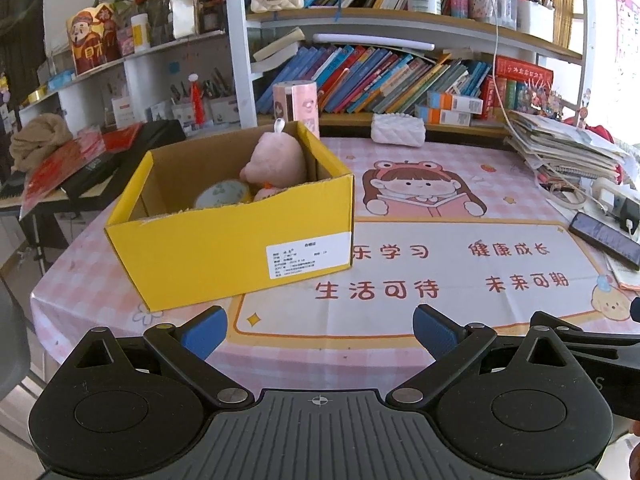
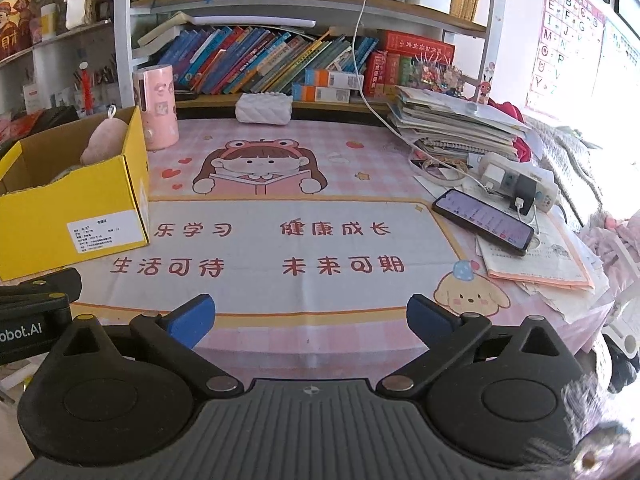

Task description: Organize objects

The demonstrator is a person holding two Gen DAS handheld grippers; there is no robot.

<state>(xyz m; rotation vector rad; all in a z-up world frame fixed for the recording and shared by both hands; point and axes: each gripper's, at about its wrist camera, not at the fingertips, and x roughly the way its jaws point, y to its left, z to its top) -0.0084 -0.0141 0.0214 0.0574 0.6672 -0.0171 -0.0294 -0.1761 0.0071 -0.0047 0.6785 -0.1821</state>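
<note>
The tabletop (image 2: 340, 296), under a pink checked cloth printed with a reading girl, takes up most of both views, and its broad middle is bare — likely kept free as working room. The yellow cardboard box (image 1: 224, 256) stands open-topped on the left part of it, plainly the collecting place for the tidy-up. Inside, a pink plush toy (image 1: 276, 162) leans in the far right corner with its hanging loop up, and a pale round roll, perhaps tape (image 1: 222, 196), lies beside it on the box floor. Since nothing loose lies on the bare middle, my guess is that the sorting is mostly done.

Pushed out of the way are a stack of papers (image 2: 452, 124) at the far right, a pink cylindrical holder (image 2: 158, 106) just behind the box, a white quilted pouch (image 2: 264, 108) by the bookshelf, and a phone (image 2: 484, 226) lying on loose sheets, on charge from a power strip.

The left gripper (image 1: 320, 326) hangs over the near edge of the tabletop, just in front of the box, fingers spread wide, holding and touching nothing. The right gripper (image 2: 310, 316) (further right, over the printed characters) is likewise spread wide and empty.
</note>
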